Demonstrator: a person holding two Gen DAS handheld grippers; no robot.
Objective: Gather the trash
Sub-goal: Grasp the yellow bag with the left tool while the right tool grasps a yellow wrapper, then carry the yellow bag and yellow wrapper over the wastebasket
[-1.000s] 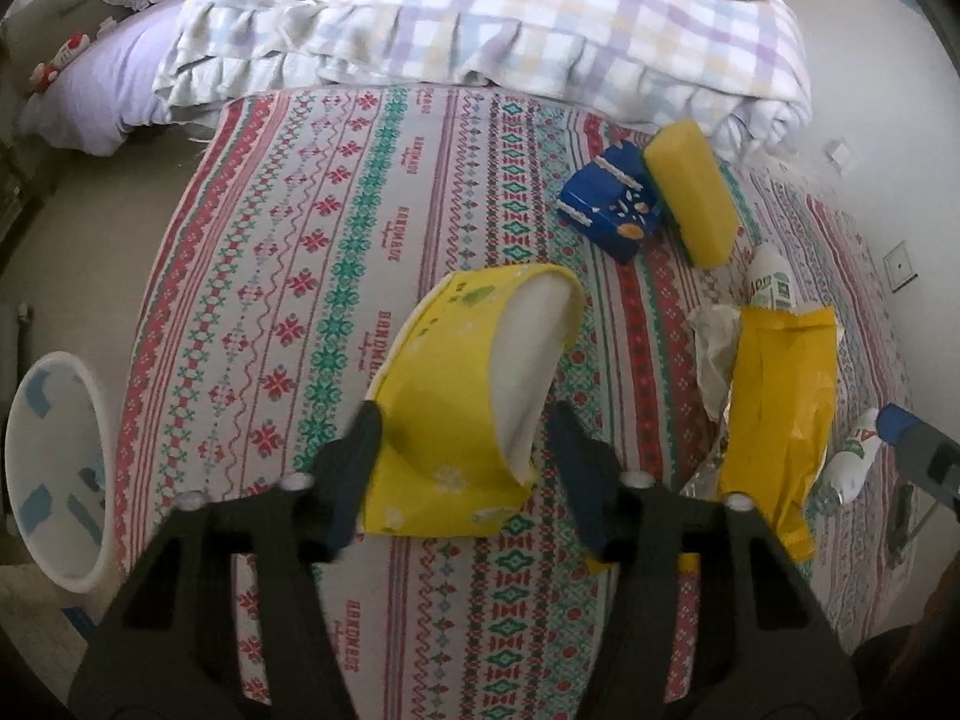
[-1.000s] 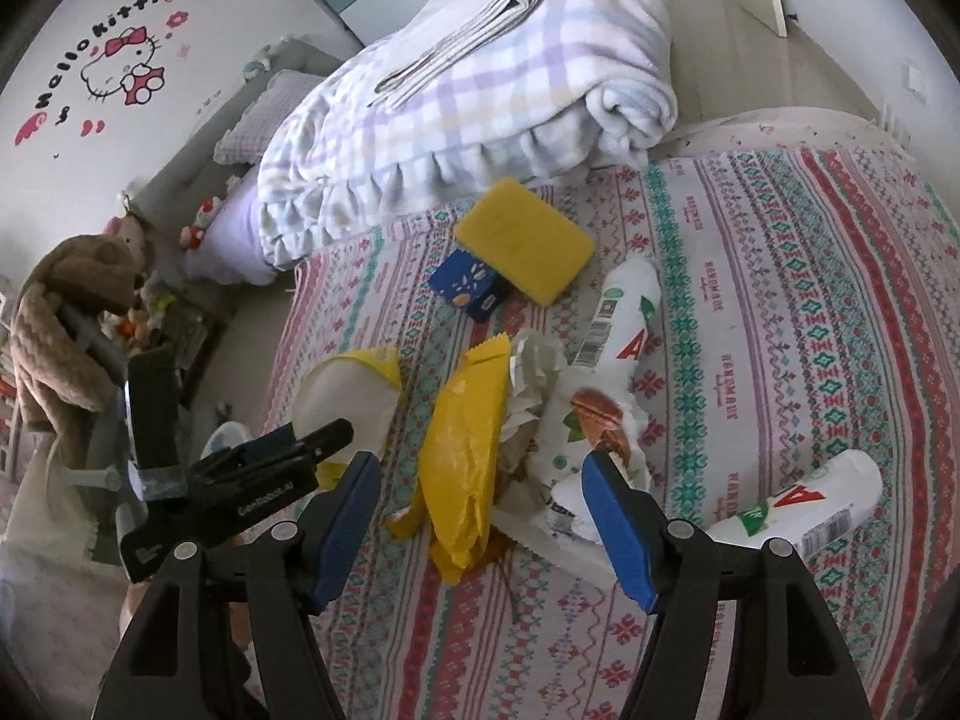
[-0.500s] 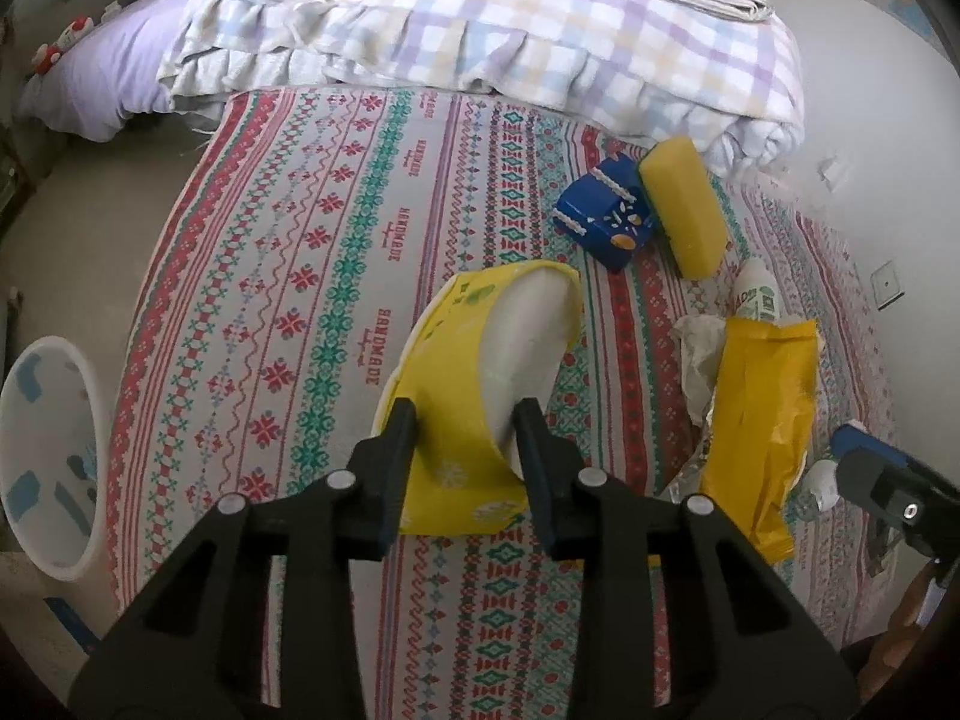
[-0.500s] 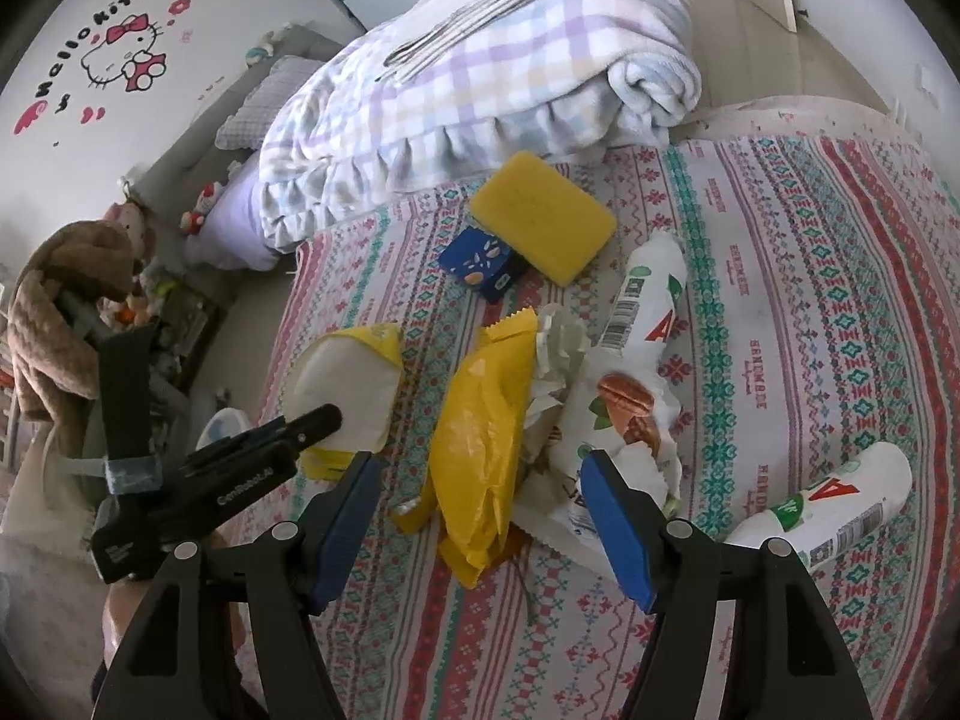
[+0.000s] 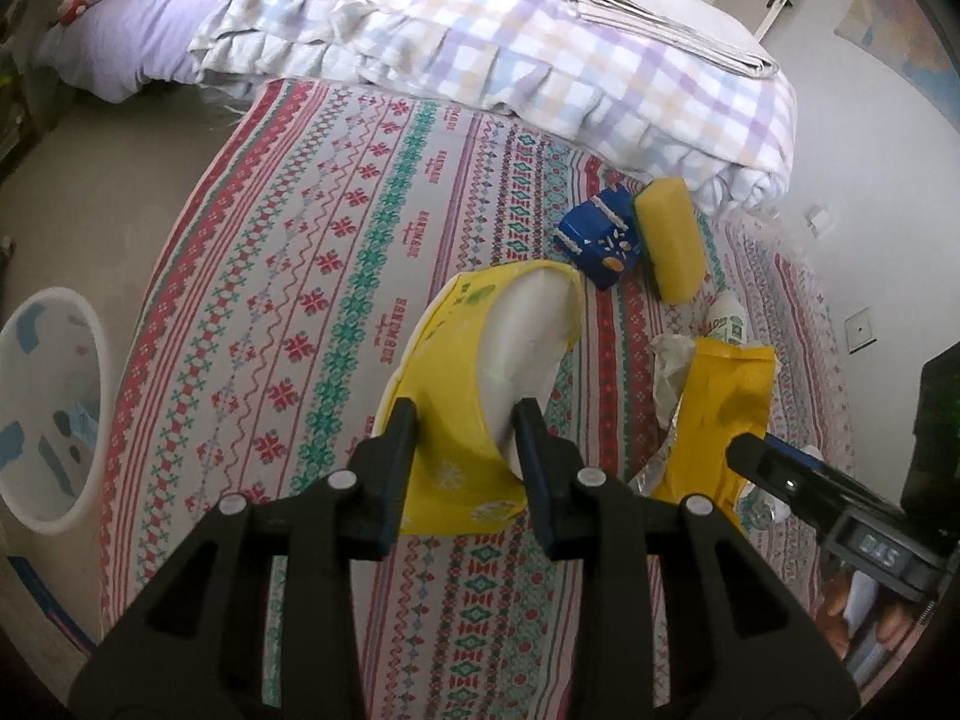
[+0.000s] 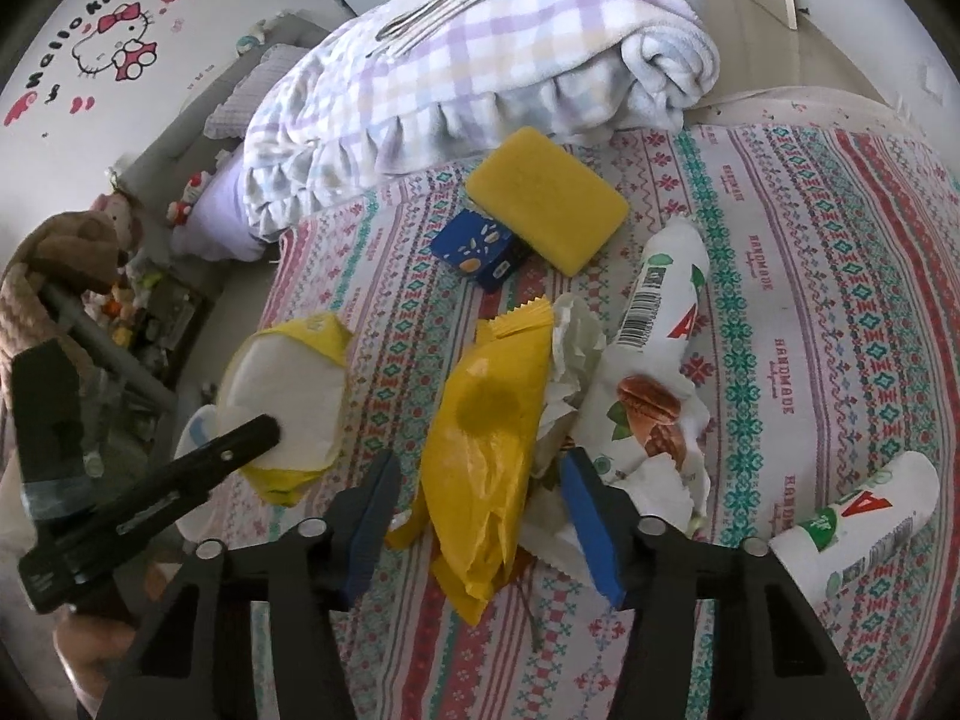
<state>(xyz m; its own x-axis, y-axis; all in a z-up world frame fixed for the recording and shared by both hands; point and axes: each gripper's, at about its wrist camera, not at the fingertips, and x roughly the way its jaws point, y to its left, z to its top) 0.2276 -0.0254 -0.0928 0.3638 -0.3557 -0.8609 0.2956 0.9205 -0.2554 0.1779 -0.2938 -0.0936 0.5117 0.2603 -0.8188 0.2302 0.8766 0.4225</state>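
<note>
My left gripper point(image 5: 465, 420) is shut on a yellow and white tissue pack point(image 5: 456, 360), which stands tilted off the patterned bedspread point(image 5: 336, 276); the right wrist view shows the pack point(image 6: 282, 384) with one black finger point(image 6: 240, 438) across it. A crumpled yellow plastic bag point(image 6: 492, 408) lies between the blue pads of my right gripper point(image 6: 480, 480). Its jaws are closing and the pads stand a little apart from the bag. The same bag point(image 5: 720, 408) lies right of the pack in the left wrist view.
Beyond the bag lie crumpled paper point(image 6: 576, 348), a white printed wrapper point(image 6: 648, 426), two white bottles point(image 6: 660, 300) point(image 6: 864, 516), a blue carton point(image 6: 480, 246) and a yellow sponge point(image 6: 546, 198). A folded plaid blanket point(image 5: 480, 30) fills the bed's far end. A white bin point(image 5: 36, 408) stands on the floor at left.
The left jaws closed onto the tissue pack and raised it a little. The right gripper sank toward the yellow bag and its jaws narrowed around it.
</note>
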